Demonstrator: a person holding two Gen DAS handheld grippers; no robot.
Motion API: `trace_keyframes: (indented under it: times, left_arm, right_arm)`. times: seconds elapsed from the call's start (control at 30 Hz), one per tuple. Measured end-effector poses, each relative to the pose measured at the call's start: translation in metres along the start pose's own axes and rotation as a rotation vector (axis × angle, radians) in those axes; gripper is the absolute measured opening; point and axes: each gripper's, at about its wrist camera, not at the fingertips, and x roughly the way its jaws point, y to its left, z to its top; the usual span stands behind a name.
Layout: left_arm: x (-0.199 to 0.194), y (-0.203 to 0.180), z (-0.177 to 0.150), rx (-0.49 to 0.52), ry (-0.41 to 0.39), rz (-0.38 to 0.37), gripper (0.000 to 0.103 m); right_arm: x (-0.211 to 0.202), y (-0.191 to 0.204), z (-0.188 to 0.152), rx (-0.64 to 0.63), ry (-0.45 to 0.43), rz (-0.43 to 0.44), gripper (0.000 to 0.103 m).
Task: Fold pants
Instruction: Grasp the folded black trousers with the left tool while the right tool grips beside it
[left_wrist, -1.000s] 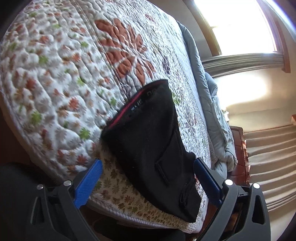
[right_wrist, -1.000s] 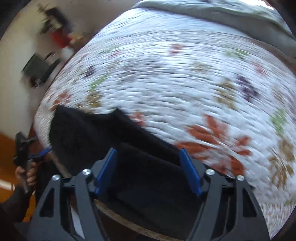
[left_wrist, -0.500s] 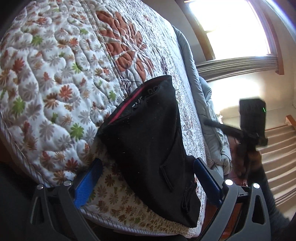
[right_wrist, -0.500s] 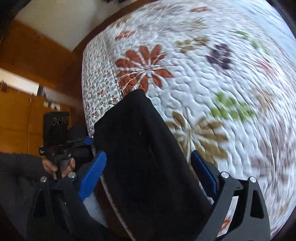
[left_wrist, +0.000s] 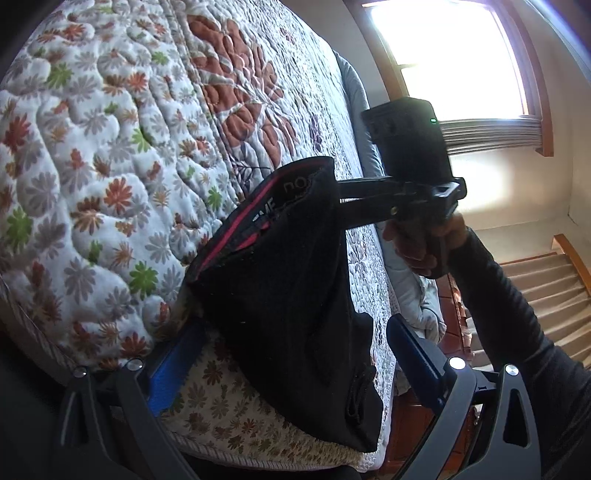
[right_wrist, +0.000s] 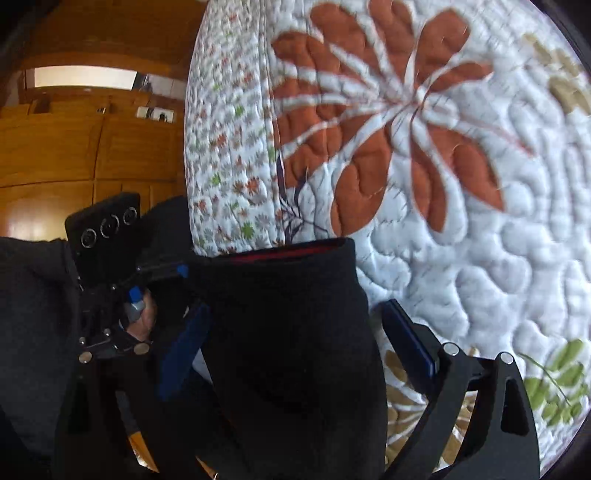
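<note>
One pair of black pants (left_wrist: 291, 295) lies on one quilt (left_wrist: 110, 147).

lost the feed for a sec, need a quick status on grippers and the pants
Left gripper open, pants between its fingers. Right gripper open at the waistband end. Black pants bunched on the quilt at the bed's edge. Nothing in the way.

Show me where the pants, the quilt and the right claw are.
pants (left_wrist: 288, 295), left wrist view, middle of the black cloth
quilt (right_wrist: 461, 258), right wrist view, white padded part
right claw (left_wrist: 341, 192), left wrist view, tips at the waistband
</note>
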Motion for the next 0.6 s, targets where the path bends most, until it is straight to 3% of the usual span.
trace_keyframes:
  times: [0.07,0.1,0.13,0.17,0.2,0.33,0.4,0.6]
  left_arm:
    - [0.000,0.000,-0.001,0.003,-0.005,0.001,0.099]
    - [-0.001,0.003,-0.003,0.005,-0.008,0.004,0.099]
    - [-0.001,0.003,-0.004,0.010,-0.012,0.009,0.099]
    - [0.001,0.001,-0.005,0.011,-0.017,0.014,0.099]
    - [0.001,0.001,-0.006,0.010,-0.023,0.020,0.099]
    - [0.004,-0.003,-0.003,-0.025,-0.042,0.013,0.099]
    - [0.005,-0.002,0.000,-0.044,-0.044,0.006,0.099]
    - [0.003,-0.001,-0.001,-0.034,-0.062,0.001,0.097]
  right_arm:
    - [0.001,-0.007,-0.001,0.000,0.006,0.048,0.091]
    - [-0.001,-0.010,-0.002,0.004,0.006,0.056,0.065]
    - [-0.004,-0.016,-0.001,0.010,0.008,0.073,0.049]
    - [-0.008,-0.022,-0.003,0.022,0.008,0.087,0.040]
    - [-0.011,-0.027,-0.005,0.029,0.007,0.116,0.038]
    - [-0.012,-0.028,-0.003,0.014,0.010,0.142,0.044]
    - [-0.010,-0.027,0.000,0.013,0.011,0.140,0.053]
    - [-0.008,-0.024,-0.003,0.005,0.016,0.145,0.069]
